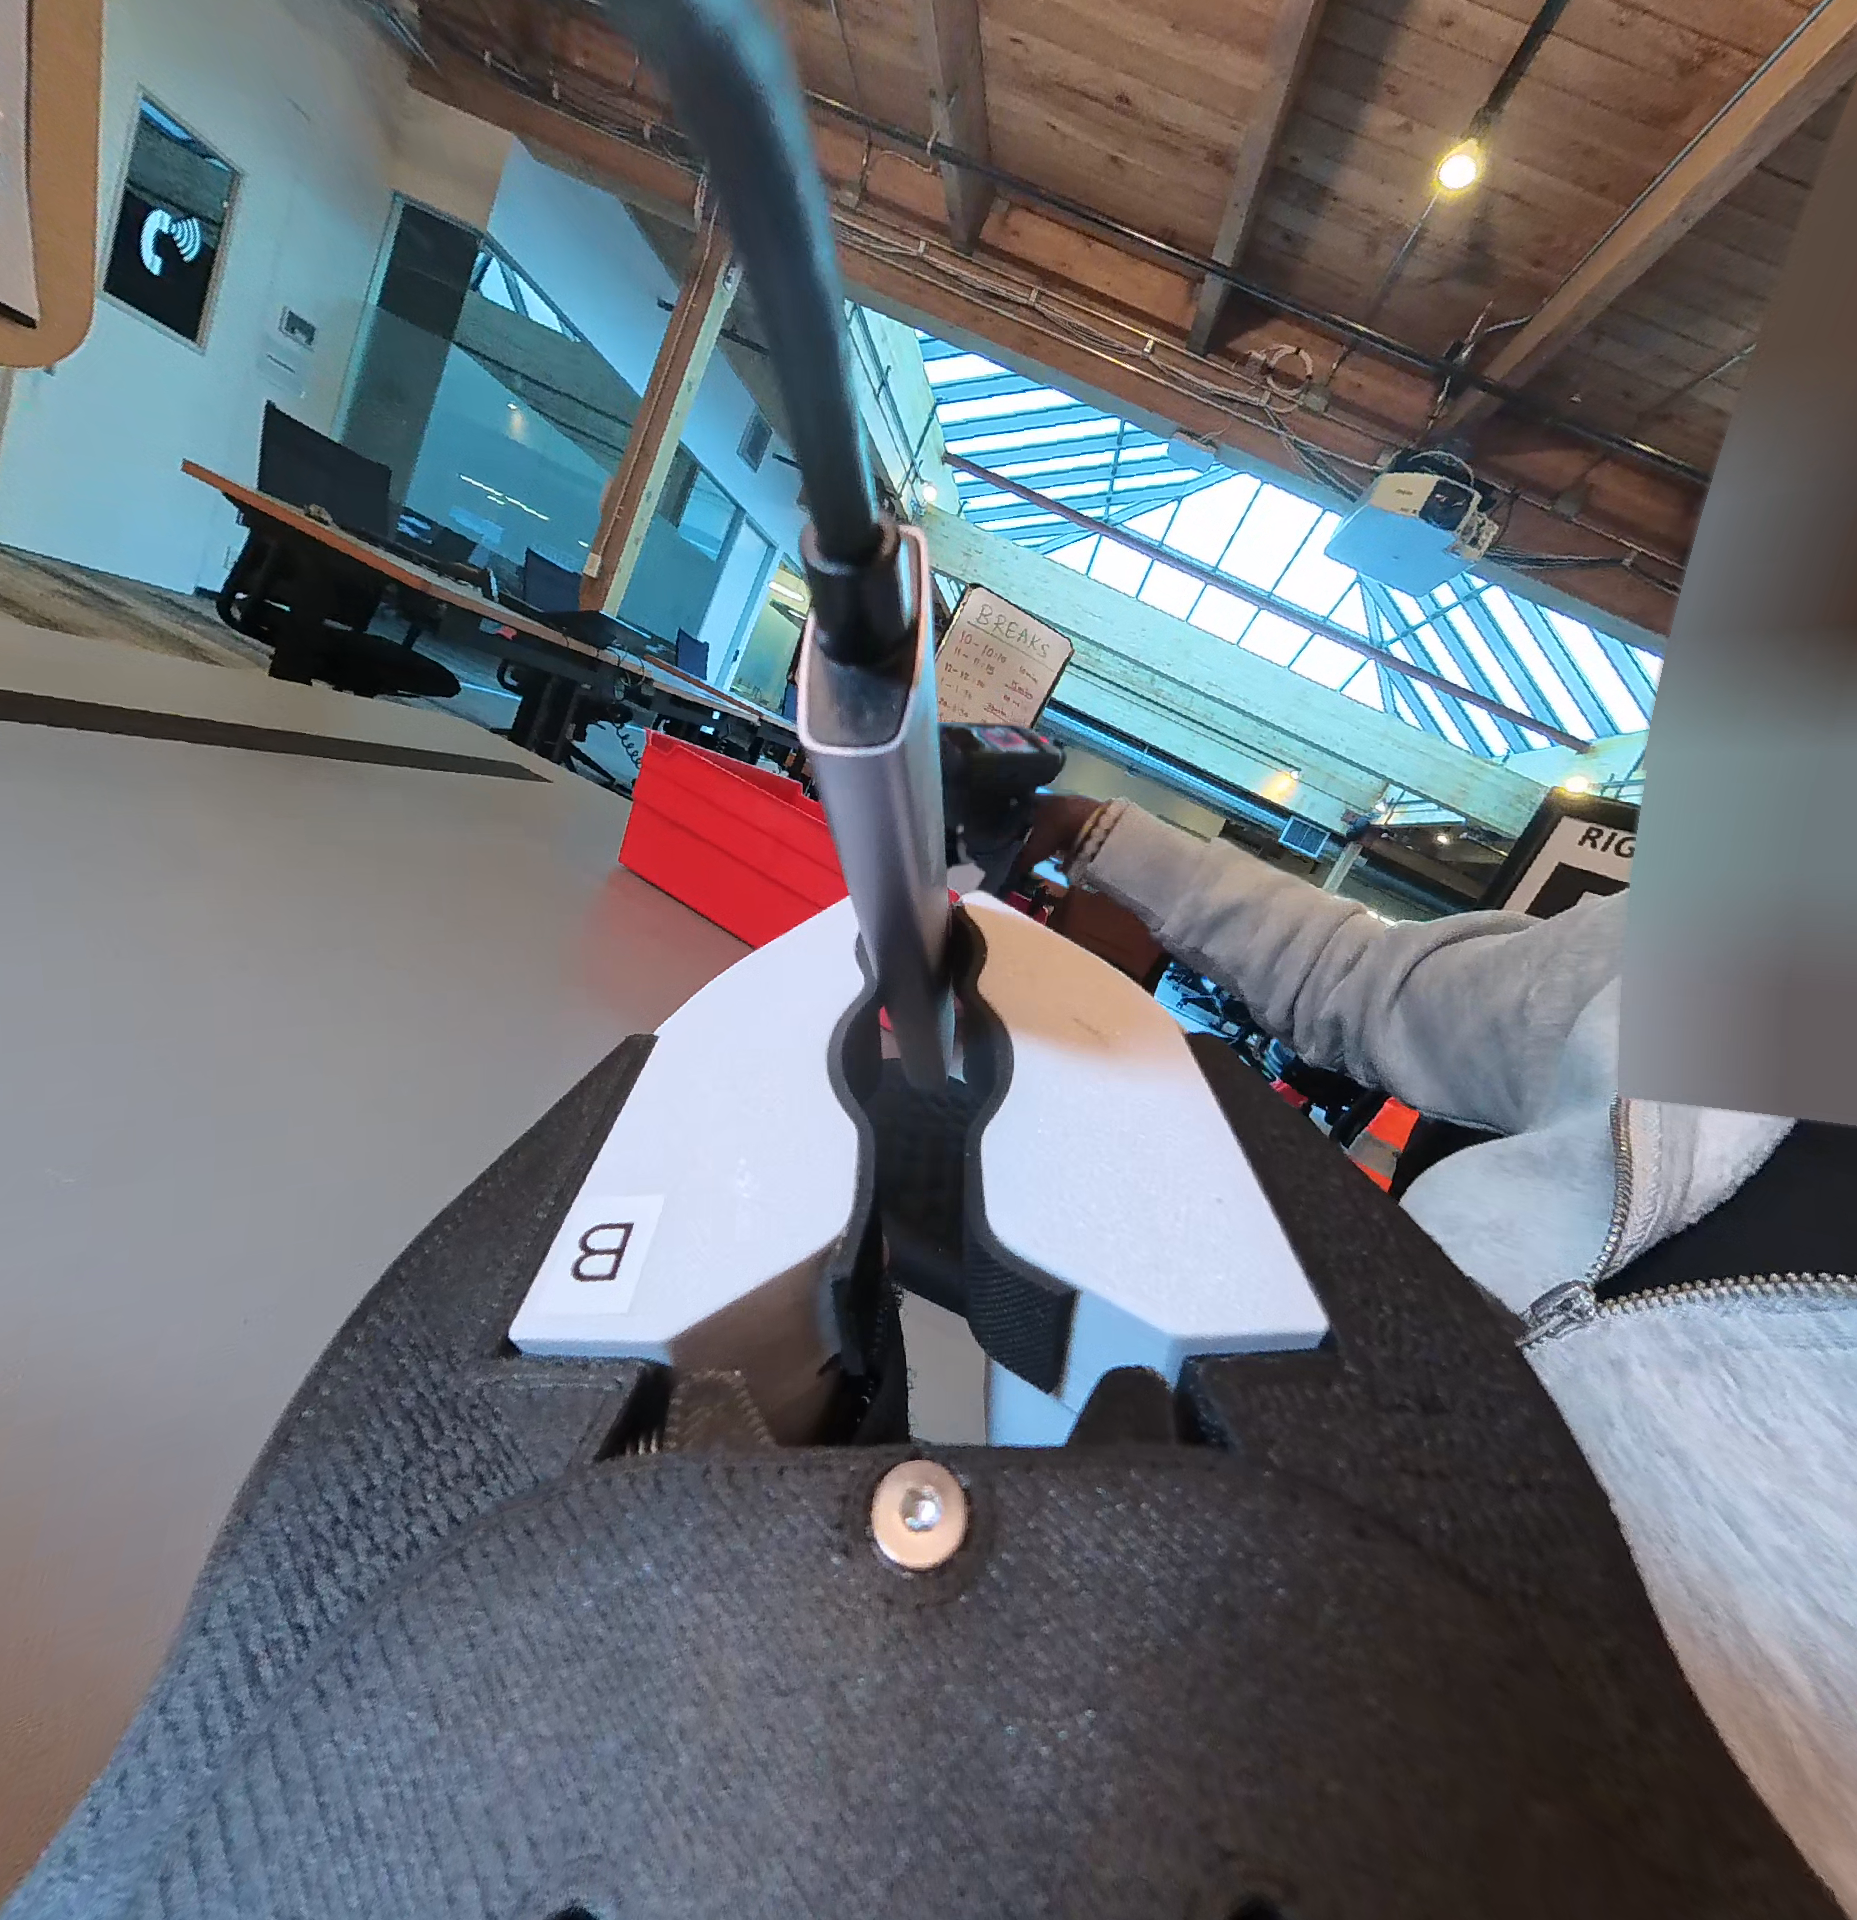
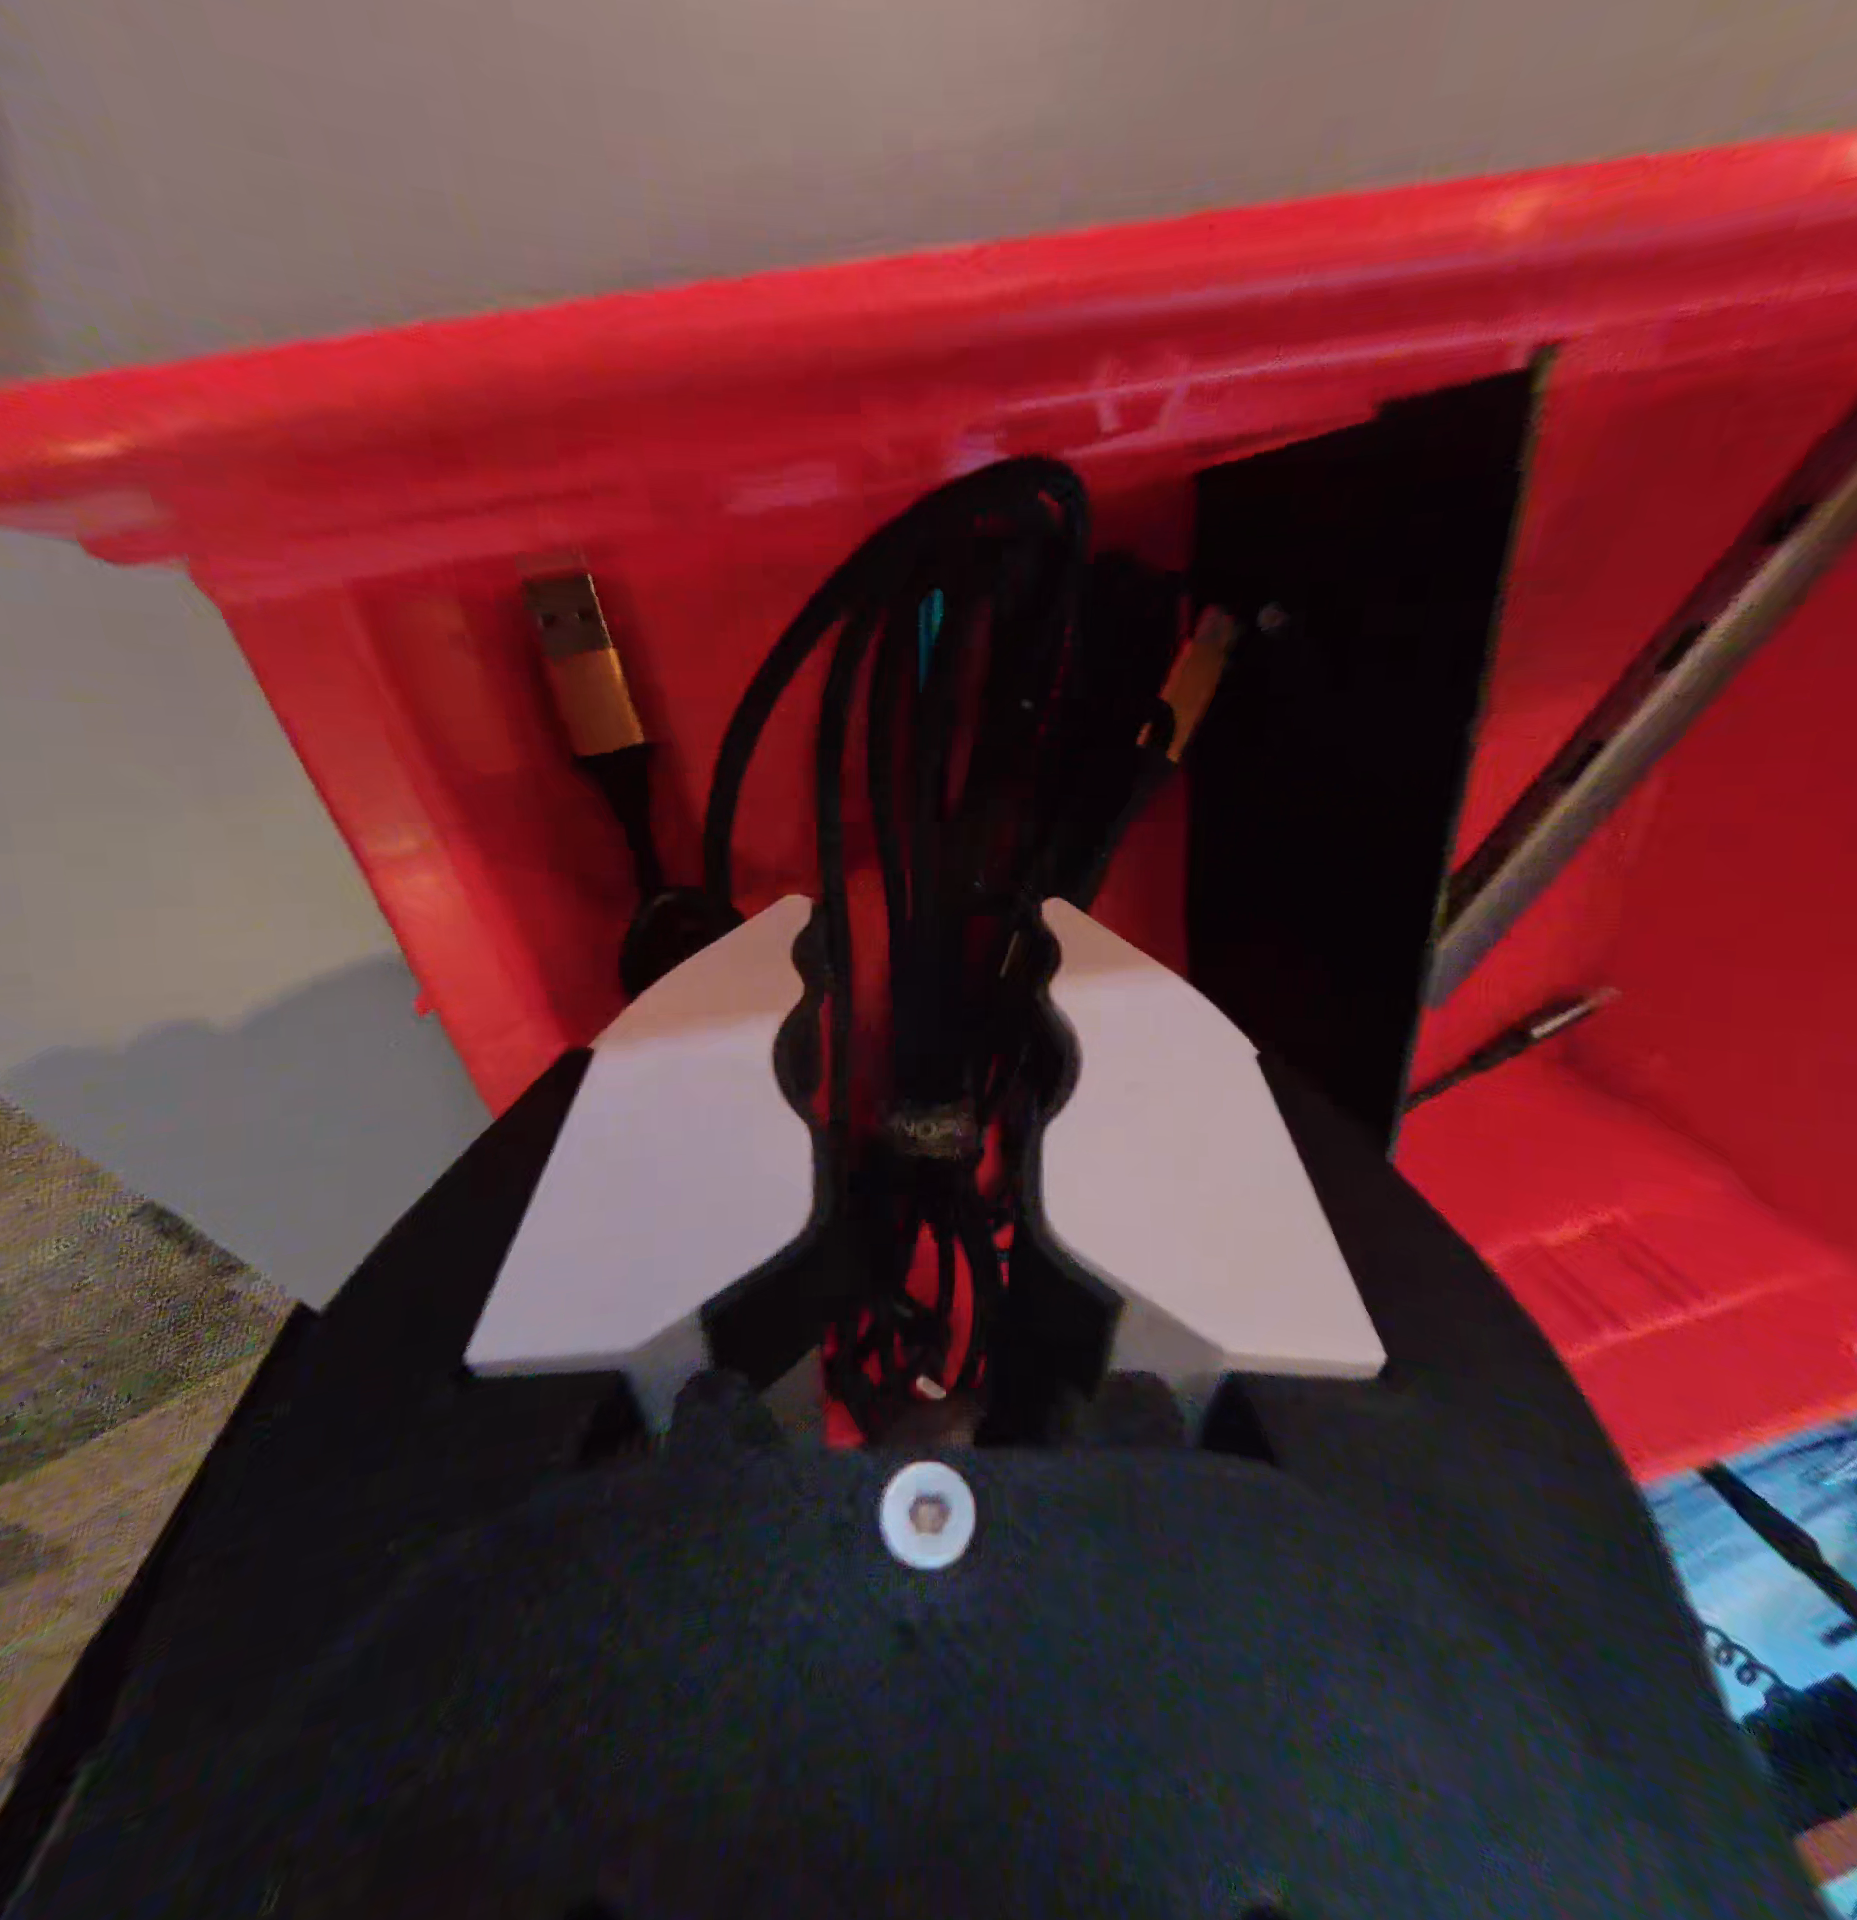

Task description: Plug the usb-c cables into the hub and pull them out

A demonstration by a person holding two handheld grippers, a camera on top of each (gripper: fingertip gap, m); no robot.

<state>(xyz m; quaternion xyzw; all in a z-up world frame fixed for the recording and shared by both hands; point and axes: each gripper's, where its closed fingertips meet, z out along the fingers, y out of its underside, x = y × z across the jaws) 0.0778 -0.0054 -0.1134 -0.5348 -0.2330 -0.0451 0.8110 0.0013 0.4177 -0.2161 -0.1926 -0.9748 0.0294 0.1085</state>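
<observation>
Left tongs (image 1: 919, 1023) pinch a slim grey metal hub (image 1: 874, 769), its thick black lead (image 1: 778, 270) arching upward above the grey desk (image 1: 228, 987). Right tongs (image 2: 929, 1023), partly spread, straddle a bundled black braided cable (image 2: 934, 790) inside the red plastic bin (image 2: 903, 416).

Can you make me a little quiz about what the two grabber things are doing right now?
1. True or false: the left gripper holds a grey hub.
2. What colour is the bin that the right gripper reaches into?
3. The right gripper's fingers are around: A) a spoon, B) a bundle of black cables, C) a ball.

Key: 1 true; 2 red; 3 B.
</observation>
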